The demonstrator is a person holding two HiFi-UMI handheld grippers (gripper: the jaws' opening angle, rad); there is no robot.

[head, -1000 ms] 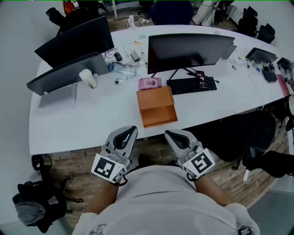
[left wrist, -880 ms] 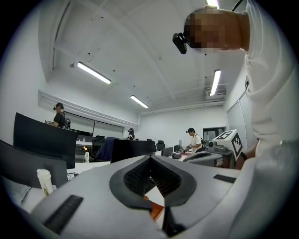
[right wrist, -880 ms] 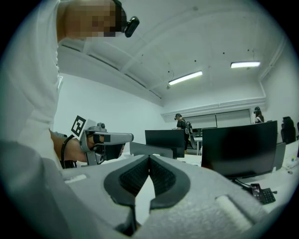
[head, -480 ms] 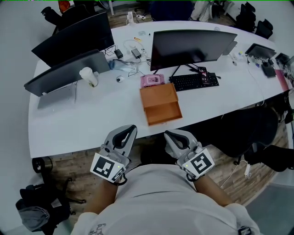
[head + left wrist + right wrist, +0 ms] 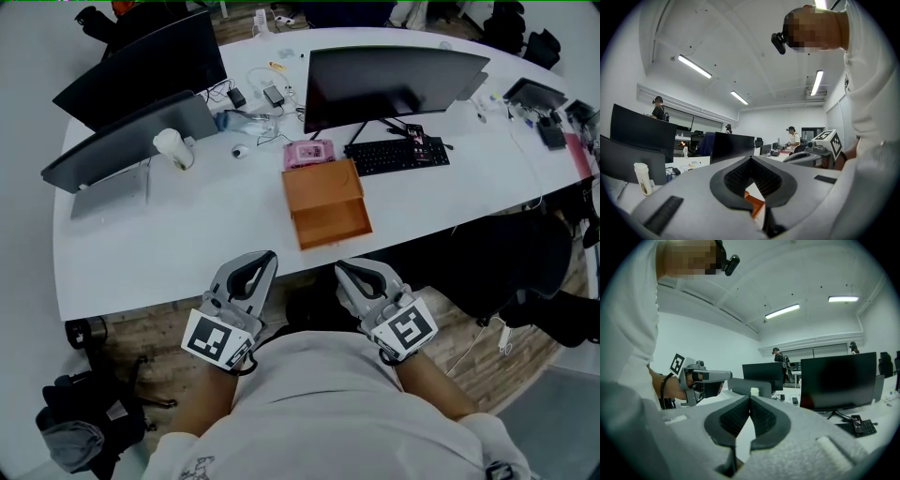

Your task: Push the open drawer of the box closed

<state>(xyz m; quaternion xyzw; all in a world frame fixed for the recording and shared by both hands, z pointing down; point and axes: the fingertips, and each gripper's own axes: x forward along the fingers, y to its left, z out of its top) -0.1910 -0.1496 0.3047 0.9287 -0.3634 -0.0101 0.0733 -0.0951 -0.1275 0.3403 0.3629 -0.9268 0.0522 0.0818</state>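
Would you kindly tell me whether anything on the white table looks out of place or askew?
Only the orange box: its drawer stands pulled out toward the near edge of the table instead of shut. Nothing looks spilled or damaged.

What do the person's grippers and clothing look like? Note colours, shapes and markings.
The left gripper and right gripper are both light grey, with two curved jaws lined by black ribbed pads. Each carries a cube with black-and-white square markers. The person wears a white top; its sleeves end above the forearms.
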